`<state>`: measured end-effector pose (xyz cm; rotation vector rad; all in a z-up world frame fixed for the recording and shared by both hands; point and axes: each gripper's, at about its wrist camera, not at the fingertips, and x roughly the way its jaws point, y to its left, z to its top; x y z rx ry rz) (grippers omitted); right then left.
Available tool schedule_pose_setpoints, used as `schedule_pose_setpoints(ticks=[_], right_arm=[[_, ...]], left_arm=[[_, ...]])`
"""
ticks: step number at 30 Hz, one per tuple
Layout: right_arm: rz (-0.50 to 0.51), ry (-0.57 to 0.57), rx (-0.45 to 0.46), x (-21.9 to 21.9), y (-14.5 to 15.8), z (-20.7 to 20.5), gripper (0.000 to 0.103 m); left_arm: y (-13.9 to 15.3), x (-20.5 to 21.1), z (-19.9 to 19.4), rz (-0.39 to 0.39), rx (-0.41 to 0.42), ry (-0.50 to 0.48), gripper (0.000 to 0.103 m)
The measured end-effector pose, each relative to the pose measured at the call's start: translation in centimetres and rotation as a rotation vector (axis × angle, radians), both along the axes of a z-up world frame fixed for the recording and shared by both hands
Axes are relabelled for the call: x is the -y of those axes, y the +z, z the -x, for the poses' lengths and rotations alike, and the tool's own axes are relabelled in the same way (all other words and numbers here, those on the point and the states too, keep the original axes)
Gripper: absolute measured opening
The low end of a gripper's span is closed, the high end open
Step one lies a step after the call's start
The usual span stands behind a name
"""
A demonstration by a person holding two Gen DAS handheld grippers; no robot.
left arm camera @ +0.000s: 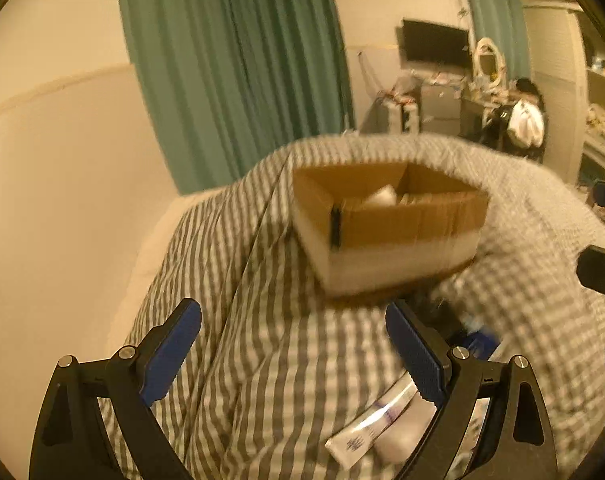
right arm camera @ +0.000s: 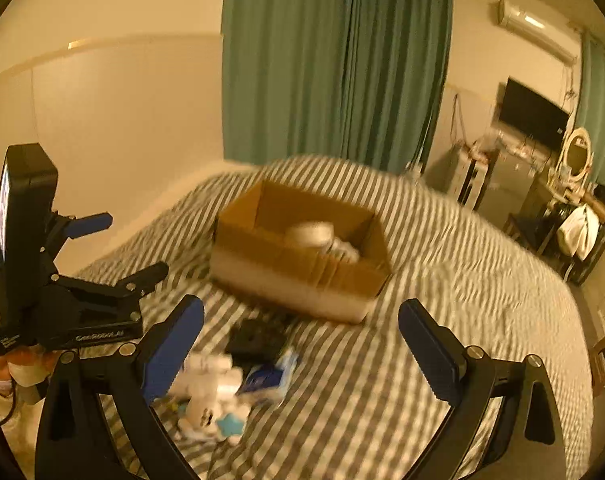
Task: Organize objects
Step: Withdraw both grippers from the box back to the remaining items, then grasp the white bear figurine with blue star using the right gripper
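Both my tools, left tool [left arm camera: 292, 344] and right tool [right arm camera: 300, 346], hang wide open and empty over the striped bed [right arm camera: 442, 280], loose toiletries [right arm camera: 222, 392] nearest the right tool, cardboard box [right arm camera: 302, 256] straight beyond them.

Likely a bedroom: striped bed [right arm camera: 442, 280], green curtains [right arm camera: 334, 64], wall television [right arm camera: 532, 114].
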<state>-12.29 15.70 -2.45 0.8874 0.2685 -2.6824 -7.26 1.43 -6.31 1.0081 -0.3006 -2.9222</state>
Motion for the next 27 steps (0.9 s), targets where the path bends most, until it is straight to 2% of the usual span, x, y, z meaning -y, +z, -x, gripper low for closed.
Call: schedule_pose_setpoints(ticks=[3,6,14,18,24,25,27], right_arm=[[-0.013,-0.004,0.06,0.8,-3.1,0.0,0.098],[-0.004,0.0,0.126,1.2,-5.7,-0.3,0.098],[-0.023,0.022,0.259,3.3,-11.6,-0.6,0.098],[-0.045,0.026,0.301,4.0,-13.6,-0.2,0.098],[-0.052,0.048,0.301,4.6,-14.7,-0.4,0.098],[-0.052,0.063,0.305,4.9,-14.8,-0.5,0.097],[-0.066,0.09,0.321,5.5,-15.2,-0.7,0.088]], left_arm=[[-2.6,0.1,-0.6,0.043,0.023,0.021,0.096],[-4.4,0.0,-1.6,0.033,0.05,0.012,0.096],[-6.6,0.4,-2.4,0.061,0.089,0.016,0.096],[-7.5,0.7,-2.7,0.053,0.1,0.005,0.096],[-8.2,0.8,-2.6,0.043,0.128,0.009,0.096],[-8.1,0.8,-2.7,0.042,0.126,0.007,0.096],[-8.0,0.8,-2.8,0.042,0.121,0.009,0.096]])
